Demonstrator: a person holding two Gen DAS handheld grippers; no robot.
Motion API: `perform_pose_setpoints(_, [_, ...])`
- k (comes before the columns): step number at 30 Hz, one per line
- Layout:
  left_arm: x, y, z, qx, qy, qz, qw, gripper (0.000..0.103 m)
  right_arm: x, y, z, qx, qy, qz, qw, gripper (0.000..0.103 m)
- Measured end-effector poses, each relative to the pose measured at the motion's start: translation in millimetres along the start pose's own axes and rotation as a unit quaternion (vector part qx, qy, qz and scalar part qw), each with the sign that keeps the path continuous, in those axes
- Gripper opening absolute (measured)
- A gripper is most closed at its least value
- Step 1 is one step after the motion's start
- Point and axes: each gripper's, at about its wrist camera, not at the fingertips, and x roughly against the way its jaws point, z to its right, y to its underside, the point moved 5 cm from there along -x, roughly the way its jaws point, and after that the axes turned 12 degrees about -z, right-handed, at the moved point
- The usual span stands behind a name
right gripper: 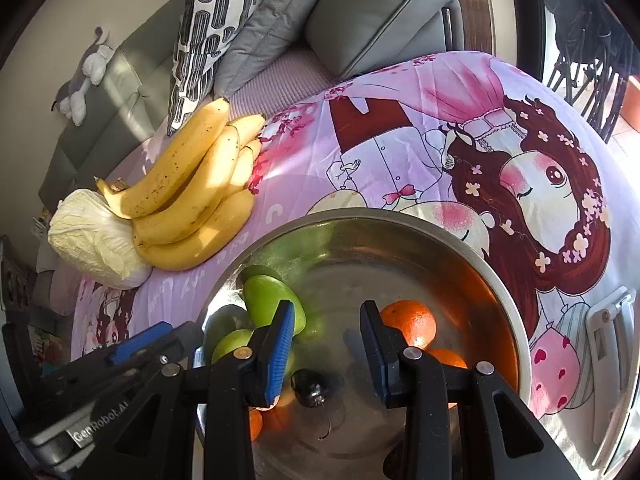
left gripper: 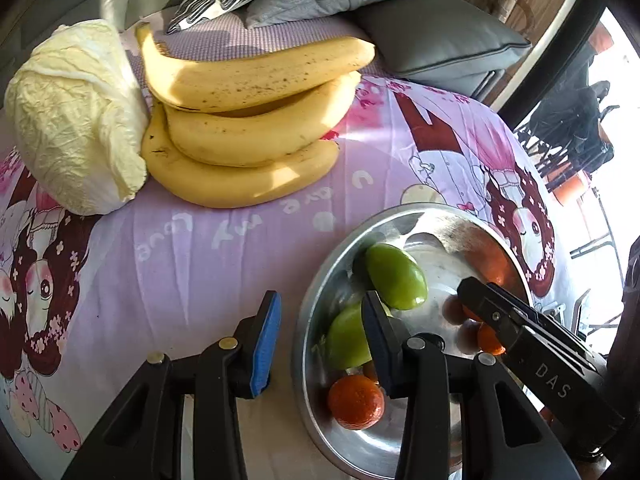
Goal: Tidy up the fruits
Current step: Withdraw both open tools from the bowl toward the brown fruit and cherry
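Right wrist view: my right hand-held gripper (right gripper: 326,344) hangs parted and empty over the steel bowl (right gripper: 496,276) holding green fruits (right gripper: 266,294) and oranges (right gripper: 412,320). My left hand-held gripper (left gripper: 320,340) is parted, empty; bananas (left gripper: 248,120) lie on the bed.

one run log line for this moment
bowl: green fruits, oranges | bananas: on cloth, by cabbage | both hand-held grippers empty

bowl (right gripper: 496,276): shiny polished metal, mirror-like
bedsheet (left gripper: 200,264): matt printed cloth, lightly creased
bananas (left gripper: 248,120): smooth matt peel, brown-speckled
cabbage (left gripper: 76,120): crinkled, papery leaves
gripper pads (right gripper: 282,350): ribbed blue plastic
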Motion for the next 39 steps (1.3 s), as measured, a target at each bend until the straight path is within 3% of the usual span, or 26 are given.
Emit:
perform_pose_setpoints(11, [3.6,10.1,-53.2,0.070,-0.026,0.006,0.9972,0.043,-0.7,17.5,-14.2,0.024,0.013,-0.013,1.000,0.038])
perform_pose_setpoints(18, [-3.7,11.9,-55.8,0.075,-0.029,-0.005,0.9968,0.045,-1.4,20.2,-16.8,0.029,0.016,-0.016,0.999,0.038])
perform_pose_setpoints(19, [-4.8,12.1,-55.2,0.074,-0.029,-0.007,0.9968,0.047,-1.4,20.1,-16.2,0.027,0.017,-0.015,0.999,0.039])
perform_pose_setpoints(21, [-7.1,12.5,-54.5,0.073,-0.035,-0.011,0.9967,0.061,-2.1,19.7,-14.3,0.023,0.019,-0.016,0.999,0.058])
perform_pose_setpoints(31, [-17.9,13.3,-58.2,0.084,-0.048,-0.020,0.9951,0.072,-10.1,22.0,-17.0,0.039,0.048,-0.029,0.998,0.078])
perform_pose_setpoints(33, [-17.4,13.6,-59.5,0.087,-0.047,-0.018,0.9949,0.080,-10.6,22.1,-17.0,0.041,0.052,-0.029,0.997,0.079])
perform_pose_setpoints(39, [-14.4,14.2,-62.1,0.088,-0.050,-0.015,0.9948,0.083,-9.0,21.4,-15.8,0.044,0.064,-0.021,0.997,0.088])
